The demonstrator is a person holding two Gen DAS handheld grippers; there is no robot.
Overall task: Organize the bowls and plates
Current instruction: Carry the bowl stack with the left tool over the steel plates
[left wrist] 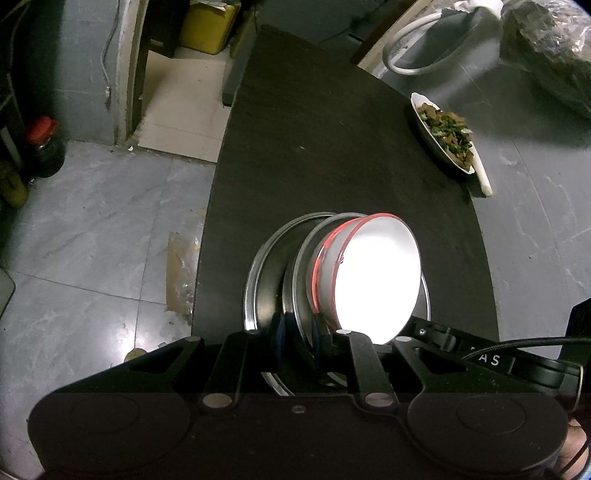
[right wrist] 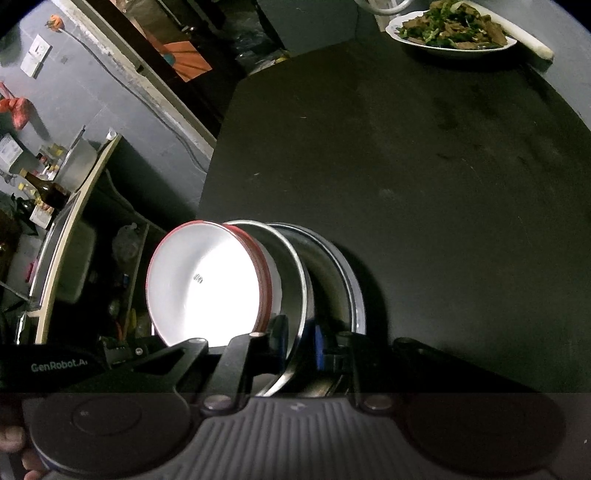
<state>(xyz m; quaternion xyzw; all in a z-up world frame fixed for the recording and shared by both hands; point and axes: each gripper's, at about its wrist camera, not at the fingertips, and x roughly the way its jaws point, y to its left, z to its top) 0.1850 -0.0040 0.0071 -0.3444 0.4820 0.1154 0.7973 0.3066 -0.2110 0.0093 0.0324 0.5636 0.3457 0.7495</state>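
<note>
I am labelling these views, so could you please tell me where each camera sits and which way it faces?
Left wrist: on the left gripper, looking steeply down over the dish stack and table; a hand shows at the right edge.
Right wrist: on the right gripper, looking down over the stack; fingers show at the left edge.
Both share the stack, table and food plate.
</note>
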